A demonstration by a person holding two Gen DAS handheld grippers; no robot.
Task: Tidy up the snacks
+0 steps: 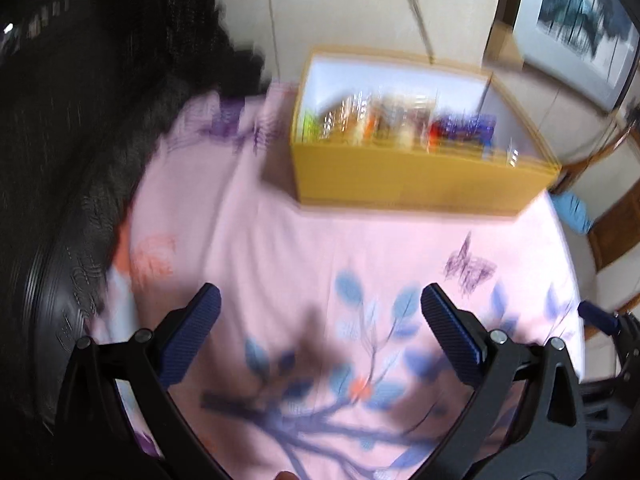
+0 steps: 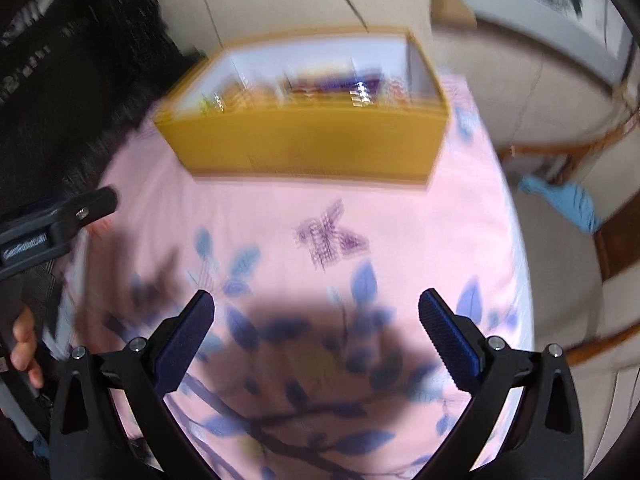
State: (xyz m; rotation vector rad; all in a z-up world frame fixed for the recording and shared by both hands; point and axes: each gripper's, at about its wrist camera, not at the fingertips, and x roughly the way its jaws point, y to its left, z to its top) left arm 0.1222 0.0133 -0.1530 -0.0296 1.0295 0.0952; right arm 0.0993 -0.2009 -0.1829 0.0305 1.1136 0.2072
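Note:
A yellow cardboard box [image 1: 420, 176] [image 2: 312, 148] with a white inside stands at the far side of a pink floral cloth [image 1: 312, 248] [image 2: 400, 216]. Several snack packets [image 1: 400, 124] [image 2: 332, 84] stand in a row inside it, blurred. My left gripper [image 1: 320, 312] hangs open over the cloth, well short of the box, nothing between its blue pads. My right gripper [image 2: 316, 312] is likewise open and empty above the cloth. Part of the left gripper's body shows at the right wrist view's left edge, held by a hand [image 2: 24, 344].
A black furry mass [image 1: 80, 128] [image 2: 88, 72] lies along the cloth's left edge. Right of the cloth are a beige floor, a blue cloth [image 1: 572, 212] [image 2: 568, 204], wooden furniture and a framed picture [image 1: 580, 28] leaning on the wall. Both views are motion-blurred.

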